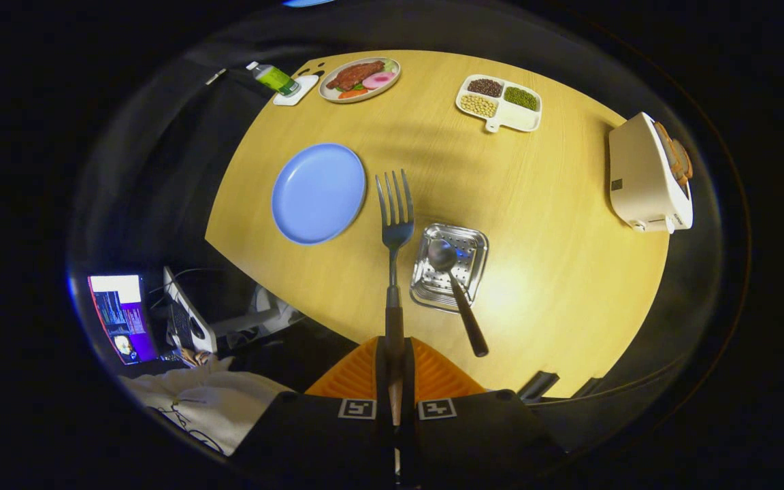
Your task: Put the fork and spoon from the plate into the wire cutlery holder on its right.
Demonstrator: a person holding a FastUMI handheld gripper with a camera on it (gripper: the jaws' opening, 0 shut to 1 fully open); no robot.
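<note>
My gripper [394,354] is shut on the handle of a metal fork [395,218], held high over the wooden table [555,224], tines pointing away from me. A bare blue plate [318,192] lies on the table, to the left of the fork's tines. To the right of the fork stands the metal cutlery holder [470,241], seen from above. A spoon [456,286] stands in it, bowl down, its dark handle leaning out toward me.
At the far side of the table sit a plate of food [360,79], a divided dish of beans [499,102] and a green bottle [275,79] on a coaster. A white toaster [647,178] stands at the right edge. A laptop [122,314] and a white sleeve [201,401] lie below left.
</note>
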